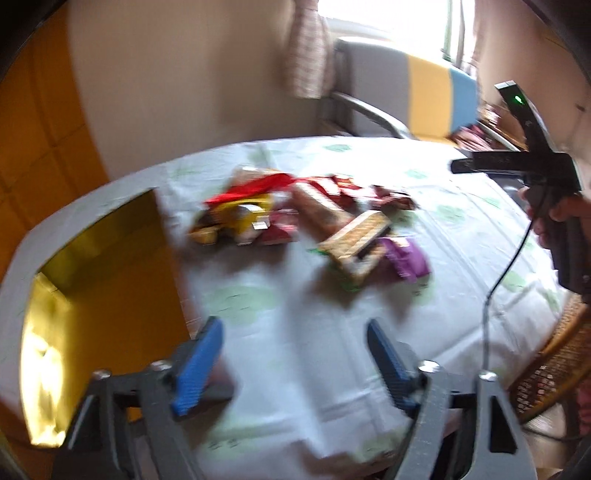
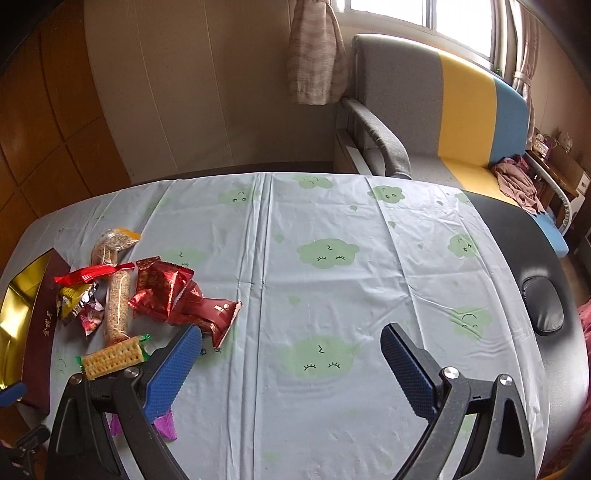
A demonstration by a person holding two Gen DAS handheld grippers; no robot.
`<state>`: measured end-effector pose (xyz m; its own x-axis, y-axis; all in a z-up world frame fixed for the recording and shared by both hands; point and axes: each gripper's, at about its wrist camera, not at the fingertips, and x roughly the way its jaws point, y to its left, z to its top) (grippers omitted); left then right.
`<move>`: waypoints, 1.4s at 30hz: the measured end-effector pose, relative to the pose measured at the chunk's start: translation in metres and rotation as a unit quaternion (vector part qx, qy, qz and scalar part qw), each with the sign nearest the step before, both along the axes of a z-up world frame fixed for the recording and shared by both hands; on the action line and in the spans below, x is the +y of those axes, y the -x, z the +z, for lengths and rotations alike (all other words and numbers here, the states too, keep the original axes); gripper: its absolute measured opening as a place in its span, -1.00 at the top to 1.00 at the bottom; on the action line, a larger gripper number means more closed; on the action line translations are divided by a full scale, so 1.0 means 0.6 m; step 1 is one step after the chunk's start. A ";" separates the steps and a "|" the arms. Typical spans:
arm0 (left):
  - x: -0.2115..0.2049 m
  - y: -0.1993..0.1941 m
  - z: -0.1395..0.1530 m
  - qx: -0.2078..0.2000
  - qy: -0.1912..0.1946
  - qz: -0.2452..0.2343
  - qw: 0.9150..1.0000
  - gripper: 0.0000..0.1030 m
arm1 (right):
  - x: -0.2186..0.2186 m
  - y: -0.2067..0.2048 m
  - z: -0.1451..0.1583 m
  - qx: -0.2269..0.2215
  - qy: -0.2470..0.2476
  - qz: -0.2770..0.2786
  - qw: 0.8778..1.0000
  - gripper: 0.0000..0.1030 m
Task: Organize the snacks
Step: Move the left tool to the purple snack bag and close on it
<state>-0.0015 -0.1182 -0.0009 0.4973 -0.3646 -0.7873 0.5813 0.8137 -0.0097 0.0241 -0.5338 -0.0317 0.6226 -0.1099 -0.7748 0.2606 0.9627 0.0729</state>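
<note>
Nearest the right wrist camera, the right gripper (image 2: 291, 354) hangs above the table with its blue fingers (image 2: 173, 373) spread wide and nothing between them; beneath its left finger a scrap of purple wrapper (image 2: 164, 424) peeks out. In the left wrist view, which is smeared by motion blur, the left gripper (image 1: 295, 354) is likewise spread apart and empty, low over the cloth just beside a gold-lined box (image 1: 110, 266) whose open cavity faces up. That box reads as the likely home for the snacks, which would explain why the left tool hovers beside it. A little farther on lies the snack pile: a cracker pack with green ends (image 2: 112, 358) closest to the right gripper, a long clear sleeve of grain bar (image 2: 117, 306) stretching away from it, a cluster of shiny red packets (image 2: 166, 291) touching one another, a small yellow pouch (image 2: 72, 299) and a red ribbon-like wrapper (image 2: 92, 271) near the box edge. All lie loose on the cloth, none in the box yet, so sorting appears barely begun. The surface is a pale blue tablecloth printed with green cloud faces (image 2: 325, 254), creased along its folds, laid over a black padded table (image 2: 546, 306). Beyond stand a grey, yellow and blue sofa (image 2: 443, 110), a pinkish curtain (image 2: 314, 55), a bright window (image 2: 424, 18) and wooden wall panels (image 2: 48, 129).
</note>
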 end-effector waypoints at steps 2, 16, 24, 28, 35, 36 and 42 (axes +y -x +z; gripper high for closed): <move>-0.033 -0.002 0.000 0.004 -0.004 -0.023 1.000 -0.13 | -0.007 0.001 -0.001 0.001 -0.011 -0.007 1.000 -0.93; -0.249 -0.007 -0.051 -0.058 -0.142 -0.279 0.948 -0.31 | -0.035 0.008 0.007 -0.007 -0.045 -0.034 0.998 -0.93; -0.239 -0.008 -0.066 0.001 -0.097 -0.281 0.955 0.04 | -0.030 0.006 0.006 -0.005 -0.039 -0.027 0.999 -0.93; -0.203 0.013 -0.064 0.018 -0.055 -0.249 0.967 0.40 | -0.011 -0.004 -0.007 0.015 -0.042 0.007 0.999 -0.83; -0.123 0.047 -0.062 0.032 -0.019 -0.202 0.979 0.58 | 0.040 -0.023 -0.046 0.071 -0.019 0.067 0.995 -0.79; -0.117 0.051 -0.062 0.032 -0.016 -0.203 0.979 0.58 | 0.039 -0.023 -0.050 0.076 -0.018 0.067 0.995 -0.79; -0.118 0.059 -0.032 -0.005 -0.013 -0.239 0.971 0.01 | 0.022 -0.020 -0.056 0.083 -0.047 0.046 0.994 -0.79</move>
<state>-0.0369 -0.1890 -0.0202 0.2837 -0.5366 -0.7947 0.8928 0.4502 0.0148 0.0362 -0.5204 -0.0651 0.4895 0.0196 -0.8718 0.1871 0.9741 0.1270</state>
